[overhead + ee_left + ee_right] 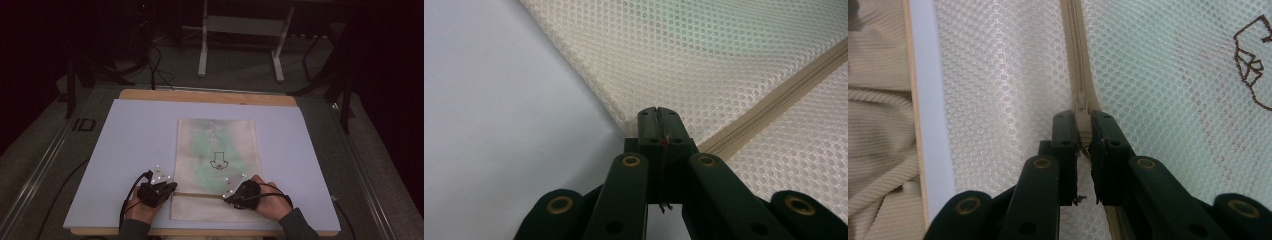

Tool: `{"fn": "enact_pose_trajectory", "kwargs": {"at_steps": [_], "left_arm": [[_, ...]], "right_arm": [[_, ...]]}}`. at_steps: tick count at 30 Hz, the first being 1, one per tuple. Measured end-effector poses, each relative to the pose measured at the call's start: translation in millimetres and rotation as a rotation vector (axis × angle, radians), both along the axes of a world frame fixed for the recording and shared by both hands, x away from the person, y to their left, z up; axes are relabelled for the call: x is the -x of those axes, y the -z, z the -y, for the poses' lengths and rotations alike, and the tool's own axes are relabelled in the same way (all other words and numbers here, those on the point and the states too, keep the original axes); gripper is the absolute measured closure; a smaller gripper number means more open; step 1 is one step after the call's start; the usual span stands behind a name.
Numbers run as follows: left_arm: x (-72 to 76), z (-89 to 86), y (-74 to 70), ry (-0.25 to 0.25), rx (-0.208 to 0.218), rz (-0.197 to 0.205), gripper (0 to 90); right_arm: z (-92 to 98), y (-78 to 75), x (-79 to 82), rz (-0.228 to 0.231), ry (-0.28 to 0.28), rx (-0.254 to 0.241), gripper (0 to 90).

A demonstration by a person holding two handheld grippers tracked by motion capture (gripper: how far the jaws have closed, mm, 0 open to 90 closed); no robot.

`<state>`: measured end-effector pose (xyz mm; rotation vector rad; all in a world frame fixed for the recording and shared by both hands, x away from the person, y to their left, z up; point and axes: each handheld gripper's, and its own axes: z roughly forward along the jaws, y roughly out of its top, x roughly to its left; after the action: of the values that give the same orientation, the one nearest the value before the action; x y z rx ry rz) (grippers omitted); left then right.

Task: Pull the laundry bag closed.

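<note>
Mesh laundry bag (217, 160) lies flat on the lilac mat (130, 150) covering the table (205, 96), zipper (200, 194) running across its near end. Left gripper (170, 188) sits at the bag's left edge by the zipper end, jaws clenched on the mesh edge there. Right gripper (226, 195) sits on the zipper line further right, jaws clamped on the beige zipper pull (1083, 125). Green tint and a small dark line drawing (217, 161) show through the mesh.

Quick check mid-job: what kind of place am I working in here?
Probably a dim lab recording bay: a pale board on a wooden table, grey metal stand legs behind, black cables on the floor.
</note>
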<state>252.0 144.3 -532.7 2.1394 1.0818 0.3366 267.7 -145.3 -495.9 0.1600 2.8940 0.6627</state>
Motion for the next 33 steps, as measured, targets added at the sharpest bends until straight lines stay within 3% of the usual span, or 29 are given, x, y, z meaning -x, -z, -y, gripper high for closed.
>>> {"fn": "enact_pose_trajectory", "kwargs": {"at_steps": [16,33], "left_arm": [[0.0,0.0,0.0,0.0,0.001,-0.001,89.4],[0.4,-0.1,0.1,-0.001,0.003,-0.001,89.4]], "right_arm": [[18.7,-1.0,-0.4,-0.005,0.023,-0.009,82.2],[24.9,-2.8,-0.7,-0.005,0.027,-0.013,82.2]]}}
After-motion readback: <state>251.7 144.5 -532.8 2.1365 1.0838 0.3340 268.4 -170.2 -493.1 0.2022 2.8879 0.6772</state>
